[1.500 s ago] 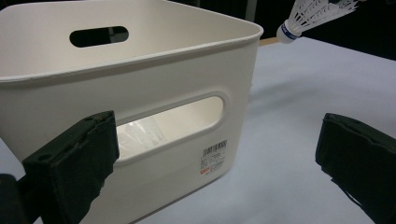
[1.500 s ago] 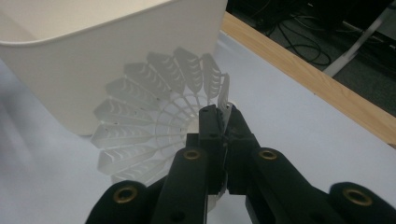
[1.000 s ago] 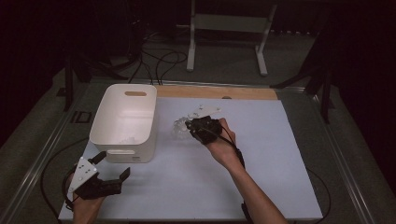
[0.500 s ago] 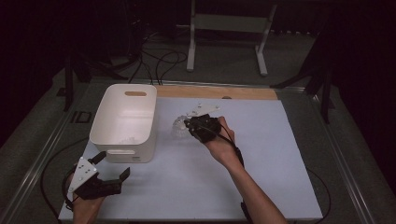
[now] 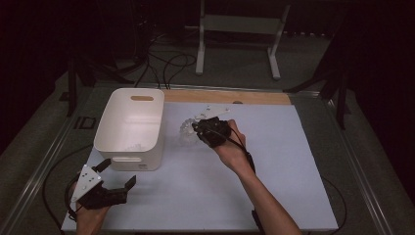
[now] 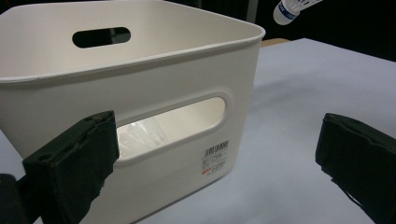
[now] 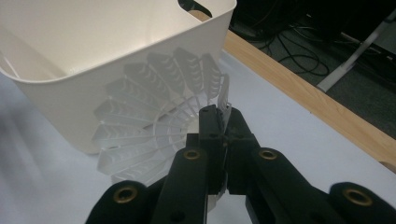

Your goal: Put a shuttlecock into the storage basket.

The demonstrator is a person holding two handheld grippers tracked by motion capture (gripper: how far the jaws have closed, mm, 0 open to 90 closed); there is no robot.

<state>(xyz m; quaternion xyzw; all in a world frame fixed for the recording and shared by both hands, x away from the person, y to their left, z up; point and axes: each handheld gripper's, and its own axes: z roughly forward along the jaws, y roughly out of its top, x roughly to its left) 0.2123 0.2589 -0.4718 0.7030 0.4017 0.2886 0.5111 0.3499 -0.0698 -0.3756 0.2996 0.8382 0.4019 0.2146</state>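
Observation:
A white plastic shuttlecock (image 5: 187,129) hangs in the air just right of the white bin (image 5: 128,157). My right gripper (image 5: 198,129) is shut on the edge of its skirt. In the right gripper view the jaws (image 7: 224,122) pinch one rib of the shuttlecock's skirt (image 7: 149,116) beside the bin's wall (image 7: 93,51). My left gripper (image 5: 117,172) rests open near the table's front left, facing the bin's front wall (image 6: 187,70), with nothing between its jaws (image 6: 217,154). Translucent white pieces (image 6: 140,133) show through the bin's handle slot. The shuttlecock's cork (image 6: 292,7) shows at top right.
The pale table mat (image 5: 274,161) stretches right and in front of the bin. A wooden strip (image 5: 230,96) runs along the back edge. Behind it are cables and a white stand (image 5: 240,24) on the floor.

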